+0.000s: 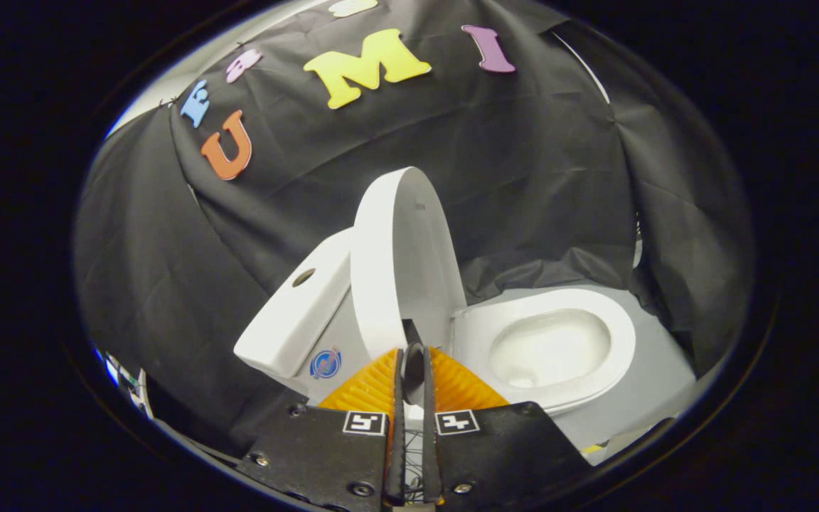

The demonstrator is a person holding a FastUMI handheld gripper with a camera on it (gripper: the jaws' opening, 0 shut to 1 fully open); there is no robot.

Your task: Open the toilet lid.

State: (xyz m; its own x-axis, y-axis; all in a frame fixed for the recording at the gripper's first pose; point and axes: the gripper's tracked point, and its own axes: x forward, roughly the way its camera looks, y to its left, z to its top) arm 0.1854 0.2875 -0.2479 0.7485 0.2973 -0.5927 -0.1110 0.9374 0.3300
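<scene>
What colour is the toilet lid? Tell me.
White. The lid stands raised beside the tank, clearest in the gripper view, just beyond the hand-held gripper.

The toilet lid (402, 256) stands raised, almost upright, leaning toward the tank (296, 313). The gripper (413, 355) sits at the lid's lower edge with its fingers nearly closed together; whether they pinch the lid cannot be told. Beside it, the bowl (552, 348) lies uncovered.

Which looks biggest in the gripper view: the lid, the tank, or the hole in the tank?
1. Lid, raised upright.
2. Tank, slightly smaller looking; the fisheye and angle make these two unsure.
3. Hole, clearly smallest.
The gripper looks nearly closed below the lid.
</scene>
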